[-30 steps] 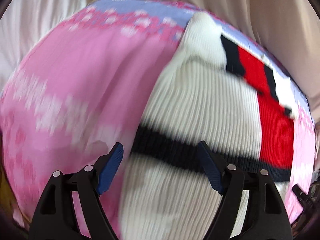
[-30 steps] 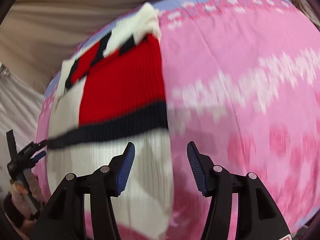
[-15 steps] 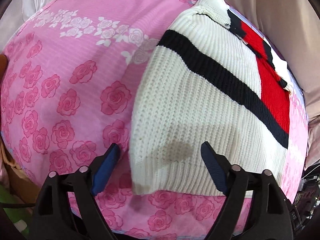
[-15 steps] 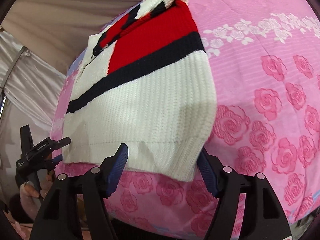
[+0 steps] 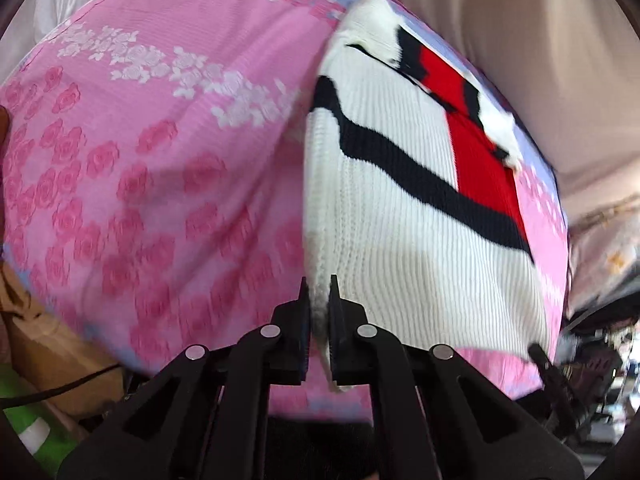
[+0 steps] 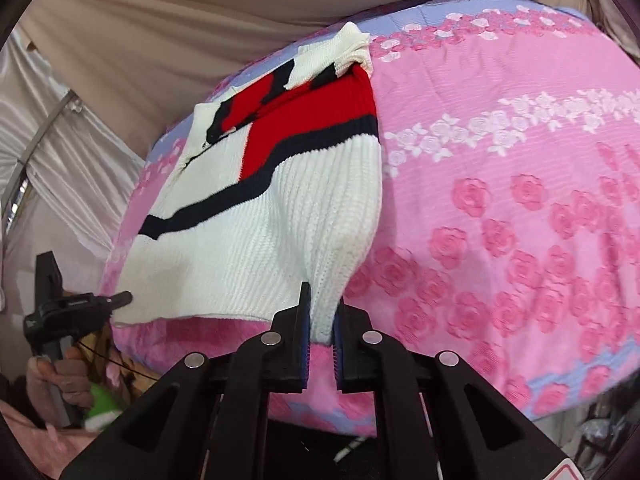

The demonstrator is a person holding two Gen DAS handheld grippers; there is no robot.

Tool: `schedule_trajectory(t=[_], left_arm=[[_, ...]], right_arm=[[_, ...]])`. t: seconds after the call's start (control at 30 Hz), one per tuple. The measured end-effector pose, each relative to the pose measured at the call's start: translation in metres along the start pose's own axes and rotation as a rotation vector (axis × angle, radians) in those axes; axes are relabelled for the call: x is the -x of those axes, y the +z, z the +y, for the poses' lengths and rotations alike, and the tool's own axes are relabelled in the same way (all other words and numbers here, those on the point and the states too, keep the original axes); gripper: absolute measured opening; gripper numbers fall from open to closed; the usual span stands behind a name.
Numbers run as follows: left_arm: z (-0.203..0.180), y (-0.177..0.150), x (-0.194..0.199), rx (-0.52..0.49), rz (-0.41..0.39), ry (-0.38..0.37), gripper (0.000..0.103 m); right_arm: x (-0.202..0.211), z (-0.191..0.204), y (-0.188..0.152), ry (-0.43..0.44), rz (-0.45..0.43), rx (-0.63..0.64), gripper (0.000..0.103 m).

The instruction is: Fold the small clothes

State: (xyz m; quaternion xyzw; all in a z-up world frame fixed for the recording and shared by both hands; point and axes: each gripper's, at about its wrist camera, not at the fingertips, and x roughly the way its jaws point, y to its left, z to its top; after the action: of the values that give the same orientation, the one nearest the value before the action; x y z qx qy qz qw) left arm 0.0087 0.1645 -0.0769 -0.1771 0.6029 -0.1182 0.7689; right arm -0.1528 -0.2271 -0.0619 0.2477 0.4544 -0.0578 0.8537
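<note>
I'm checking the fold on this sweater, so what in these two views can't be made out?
- Sweater sleeves: tucked out of sight in both wrist views, so the fold beneath is hidden.
- Hem corners: covered by the left tongs and right tongs, which have just closed on them.
- Knit detail and bedspread print: motion-blurred in the left wrist view.
- Clutter at the frame edges: cut off, too small.

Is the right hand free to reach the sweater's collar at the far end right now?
Probably not as things stand. The right tongs have just closed on the near hem corner of the sweater, so they are occupied. The collar lies uncovered on the pink sheet; nothing else blocks it.
</note>
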Motion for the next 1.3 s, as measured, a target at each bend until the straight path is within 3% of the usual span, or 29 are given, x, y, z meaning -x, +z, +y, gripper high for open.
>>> schedule_trajectory(t=[0.13,0.3,0.43,0.5,0.6,0.73,0.8,0.87,0.93,0.97,1.03,1.07,1.13,1.17,1.3], left_arm=[[-0.007,-0.037,0.001,-0.033,0.1,-0.003,0.006],[-0.004,-0.067,0.013,-0.044,0.197,0.014,0.006],[-0.006,-0.075,0.033,-0.067,0.241,0.019,0.006],[-0.015,-0.06,0.043,-0.064,0.208,0.007,0.006],[-0.043,-0.009,0.061,-0.082,0.063,-0.048,0.006],[-0.098,0.093,0.066,-0.147,-0.169,-0.082,0.006],[-0.12,0.142,0.06,-0.163,-0.258,-0.052,0.006],[-0.14,0.192,0.044,-0.162,-0.315,-0.002,0.007],[-0.146,0.242,0.008,-0.13,-0.329,0.061,0.013],[-0.146,0.26,-0.014,-0.129,-0.313,0.105,0.02],[-0.143,0.278,-0.056,-0.111,-0.259,0.244,0.024],[-0.137,0.28,-0.063,-0.101,-0.242,0.276,0.024],[-0.118,0.267,-0.06,-0.073,-0.262,0.246,0.027],[-0.112,0.26,-0.058,-0.065,-0.268,0.239,0.03],[-0.09,0.218,-0.049,-0.049,-0.27,0.232,0.041]], right_arm=[[0.011,-0.014,-0.021,-0.029,0.077,0.009,0.007],[0.024,-0.024,-0.058,-0.039,0.237,0.037,0.007],[0.042,-0.016,-0.052,-0.019,0.286,0.079,0.007],[0.049,-0.01,-0.031,-0.001,0.24,0.091,0.006],[0.051,0.002,0.039,0.04,0.063,0.092,0.006],[0.033,0.015,0.141,0.073,-0.151,0.095,0.006],[0.016,0.023,0.195,0.056,-0.231,0.115,0.007],[-0.015,0.021,0.247,0.064,-0.239,0.075,0.008],[-0.058,0.007,0.287,0.033,-0.238,0.029,0.019],[-0.08,0.002,0.299,-0.01,-0.214,0.017,0.031],[-0.109,-0.008,0.315,-0.112,-0.145,-0.016,0.031],[-0.107,-0.01,0.313,-0.104,-0.156,-0.027,0.031],[-0.089,-0.014,0.297,-0.096,-0.217,-0.028,0.042],[-0.084,-0.016,0.286,-0.099,-0.223,-0.024,0.053],[-0.079,-0.034,0.233,-0.125,-0.159,-0.006,0.055]])
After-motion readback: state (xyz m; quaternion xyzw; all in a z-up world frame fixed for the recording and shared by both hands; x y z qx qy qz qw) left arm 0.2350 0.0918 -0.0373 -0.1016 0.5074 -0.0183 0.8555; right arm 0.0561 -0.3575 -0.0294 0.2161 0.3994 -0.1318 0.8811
